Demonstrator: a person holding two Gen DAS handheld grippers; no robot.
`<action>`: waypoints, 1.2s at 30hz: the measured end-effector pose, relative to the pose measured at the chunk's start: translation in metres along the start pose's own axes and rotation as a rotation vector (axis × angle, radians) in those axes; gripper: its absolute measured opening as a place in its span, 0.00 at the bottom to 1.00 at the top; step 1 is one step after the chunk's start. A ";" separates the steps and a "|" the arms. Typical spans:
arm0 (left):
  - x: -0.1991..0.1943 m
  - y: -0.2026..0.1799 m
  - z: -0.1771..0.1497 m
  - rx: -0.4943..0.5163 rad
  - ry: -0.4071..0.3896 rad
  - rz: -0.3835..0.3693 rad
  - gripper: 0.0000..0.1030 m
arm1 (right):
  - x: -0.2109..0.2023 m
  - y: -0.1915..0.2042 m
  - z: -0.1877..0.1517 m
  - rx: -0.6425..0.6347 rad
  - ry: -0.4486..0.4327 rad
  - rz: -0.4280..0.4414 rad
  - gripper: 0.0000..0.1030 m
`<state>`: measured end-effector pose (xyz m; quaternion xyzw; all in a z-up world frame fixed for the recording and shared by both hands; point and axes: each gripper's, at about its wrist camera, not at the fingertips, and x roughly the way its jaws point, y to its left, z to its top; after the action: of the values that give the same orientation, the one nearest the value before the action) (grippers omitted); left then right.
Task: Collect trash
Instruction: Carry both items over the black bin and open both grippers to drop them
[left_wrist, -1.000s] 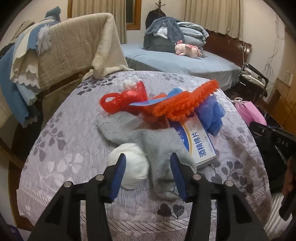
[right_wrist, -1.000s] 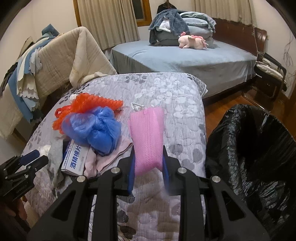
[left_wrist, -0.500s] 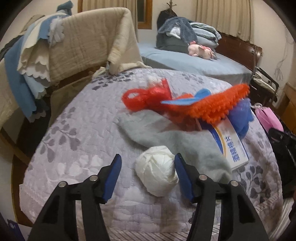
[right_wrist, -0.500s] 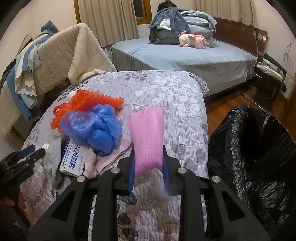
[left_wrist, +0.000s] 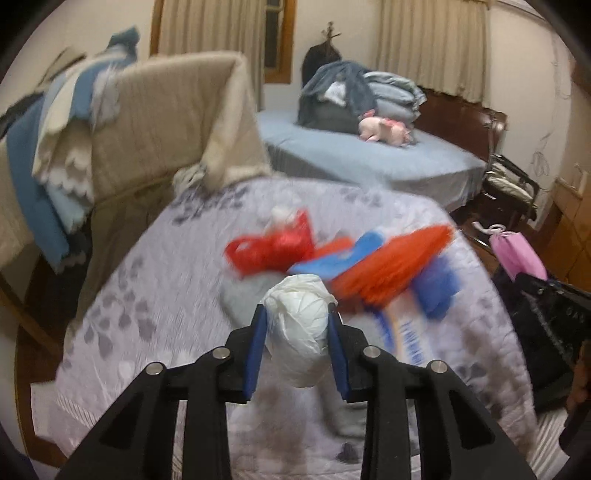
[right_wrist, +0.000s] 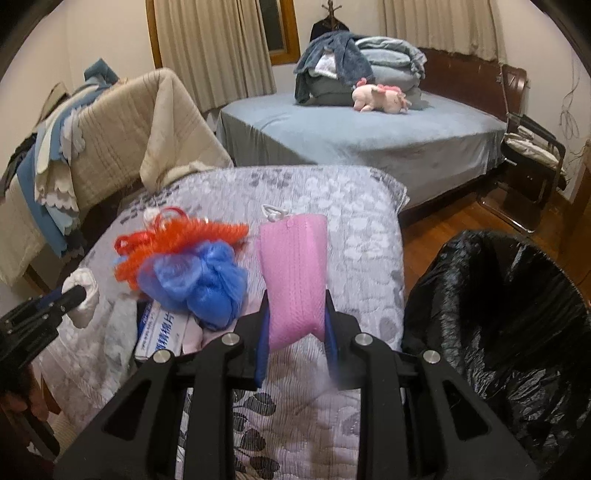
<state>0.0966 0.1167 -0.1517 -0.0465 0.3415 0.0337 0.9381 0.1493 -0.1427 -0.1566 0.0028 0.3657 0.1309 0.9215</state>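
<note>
Blue pads: the left gripper (left_wrist: 297, 323) has blue pads on both sides of a white crumpled ball (left_wrist: 299, 328); its jaws are closing, and the pads press the ball, which is up off the cover.
Right tool: the right gripper (right_wrist: 295, 325) is clamped on a pink pouch (right_wrist: 293, 275).
Pouch direction: its long side runs away from the tool, with a small white loop (right_wrist: 273, 212) at the far end.
Ball shape: round, with no long side to tell.
Surface: a grey quilt with a leaf print (right_wrist: 332, 206) covers the low, flat top under both tools.
Pile: an orange fuzzy thing (right_wrist: 177, 240), a blue plastic bag (right_wrist: 199, 280), a red plastic bag (left_wrist: 273, 247), a white box with blue print (right_wrist: 159, 332) and a grey cloth (left_wrist: 240, 295) lie together on the quilt, just past the ball.
Bin: a black trash bag (right_wrist: 498, 325) stands open beside the quilt, on the pouch's right.
Room: a bed with a blue sheet (right_wrist: 369, 136) is behind, with folded blankets (right_wrist: 369, 62) and a pink soft toy (right_wrist: 380, 96) on it.
Left side: beige and blue blankets (right_wrist: 122, 129) hang over a rack.
Back wall: beige curtains (right_wrist: 210, 48) and a wood window frame.
Floor: brown wood.
</note>
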 end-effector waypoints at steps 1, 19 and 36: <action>-0.004 -0.008 0.007 0.014 -0.009 -0.015 0.31 | -0.004 -0.003 0.001 0.006 -0.007 -0.004 0.23; 0.012 -0.226 0.044 0.256 -0.041 -0.452 0.31 | -0.073 -0.138 -0.024 0.191 -0.060 -0.272 0.23; 0.029 -0.326 0.025 0.344 0.051 -0.650 0.60 | -0.093 -0.224 -0.077 0.328 -0.048 -0.514 0.75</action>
<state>0.1653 -0.2030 -0.1301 0.0051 0.3330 -0.3249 0.8852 0.0858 -0.3890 -0.1733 0.0621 0.3489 -0.1676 0.9200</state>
